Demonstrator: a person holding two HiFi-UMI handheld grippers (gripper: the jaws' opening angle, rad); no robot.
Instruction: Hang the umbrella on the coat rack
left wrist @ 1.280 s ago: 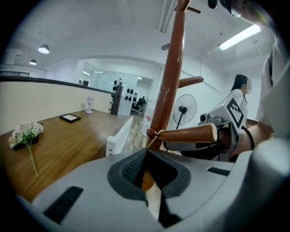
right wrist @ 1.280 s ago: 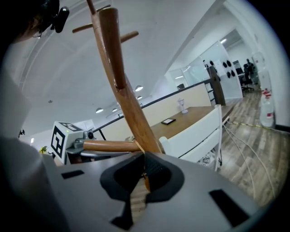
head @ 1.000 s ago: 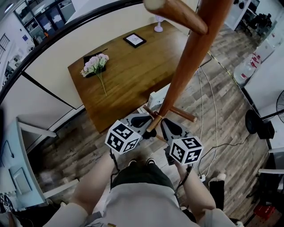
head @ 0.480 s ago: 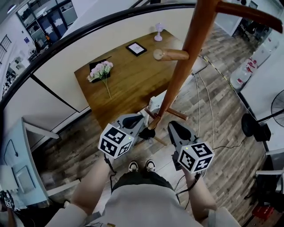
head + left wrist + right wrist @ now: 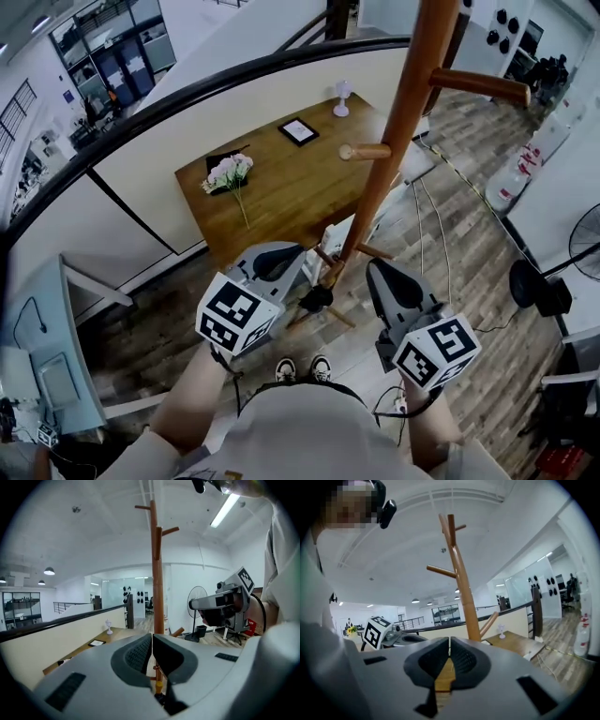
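Observation:
The wooden coat rack (image 5: 394, 141) rises just in front of me, with one short peg (image 5: 366, 151) and a longer peg (image 5: 480, 84). Its pole also runs up the left gripper view (image 5: 157, 583) and the right gripper view (image 5: 464, 583). A small dark thing with a yellowish top (image 5: 319, 296) sits by the rack's foot; I cannot tell whether it is the umbrella. My left gripper (image 5: 296, 253) hangs left of the foot, shut and holding nothing (image 5: 152, 637). My right gripper (image 5: 376, 267) hangs to the right, also shut and holding nothing (image 5: 449, 641).
A wooden table (image 5: 281, 202) stands beyond the rack with a flower bunch (image 5: 228, 173), a picture frame (image 5: 298, 131) and a small white fan (image 5: 342, 94). A curved half wall with a black rail (image 5: 141, 150) runs behind. Cables (image 5: 450, 234), a floor fan (image 5: 581, 253) and a water bottle (image 5: 518, 169) are at the right.
Both grippers have drawn back from the pole and apart, the left down and left, the right down and right. My head view now takes in more of the rack's pegs.

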